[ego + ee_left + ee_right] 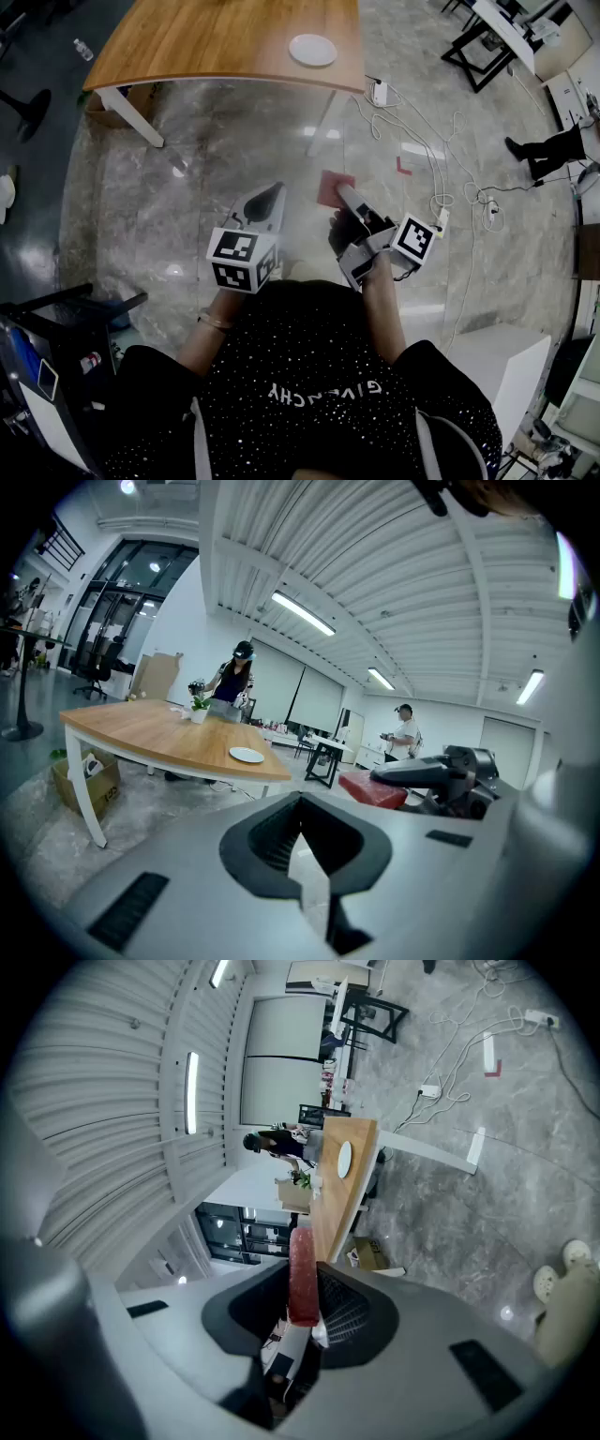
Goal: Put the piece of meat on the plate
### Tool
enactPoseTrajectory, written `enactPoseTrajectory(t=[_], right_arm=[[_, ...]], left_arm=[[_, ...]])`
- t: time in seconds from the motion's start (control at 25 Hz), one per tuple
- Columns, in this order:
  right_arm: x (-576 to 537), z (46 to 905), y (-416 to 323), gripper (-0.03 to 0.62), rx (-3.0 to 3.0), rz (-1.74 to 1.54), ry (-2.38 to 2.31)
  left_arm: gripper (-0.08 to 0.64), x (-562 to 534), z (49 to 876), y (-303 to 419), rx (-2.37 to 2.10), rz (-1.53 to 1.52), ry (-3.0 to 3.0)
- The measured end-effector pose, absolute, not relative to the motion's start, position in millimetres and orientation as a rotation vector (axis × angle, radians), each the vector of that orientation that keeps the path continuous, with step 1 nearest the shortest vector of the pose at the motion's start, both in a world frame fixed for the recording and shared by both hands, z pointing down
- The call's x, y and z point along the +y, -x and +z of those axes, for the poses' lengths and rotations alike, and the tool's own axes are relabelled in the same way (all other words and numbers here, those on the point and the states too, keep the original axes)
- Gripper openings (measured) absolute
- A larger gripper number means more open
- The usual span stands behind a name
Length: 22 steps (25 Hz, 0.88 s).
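Your right gripper [345, 195], just right of centre in the head view, has its jaws partway closed and clamped on the piece of meat [332, 186]. The meat is a flat red slab that sticks out past the tips above the grey marble floor [187, 187], and in the right gripper view it stands edge-on between the 2 pads. Your left gripper [270, 199], just left of it, has its jaws drawn together at the tips and holds nothing. The white plate [312, 50] sits on the wooden table [187, 37] at the top of the frame, well apart from the meat
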State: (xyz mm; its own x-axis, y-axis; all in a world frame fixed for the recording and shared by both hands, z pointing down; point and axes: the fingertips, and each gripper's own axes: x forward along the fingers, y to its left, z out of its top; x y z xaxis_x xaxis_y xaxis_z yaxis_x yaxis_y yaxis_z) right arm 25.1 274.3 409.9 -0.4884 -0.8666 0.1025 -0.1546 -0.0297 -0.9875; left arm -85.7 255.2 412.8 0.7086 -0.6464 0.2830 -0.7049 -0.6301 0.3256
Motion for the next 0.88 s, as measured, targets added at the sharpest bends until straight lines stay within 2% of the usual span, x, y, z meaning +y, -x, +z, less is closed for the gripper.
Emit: enactPoseTrajectory(t=[0.88], right_arm=[[274, 403, -27, 0.100, 1.633, -1.538, 1.116]], left_arm=[[0.009, 247, 415, 107, -1.061, 0.160, -2.462]])
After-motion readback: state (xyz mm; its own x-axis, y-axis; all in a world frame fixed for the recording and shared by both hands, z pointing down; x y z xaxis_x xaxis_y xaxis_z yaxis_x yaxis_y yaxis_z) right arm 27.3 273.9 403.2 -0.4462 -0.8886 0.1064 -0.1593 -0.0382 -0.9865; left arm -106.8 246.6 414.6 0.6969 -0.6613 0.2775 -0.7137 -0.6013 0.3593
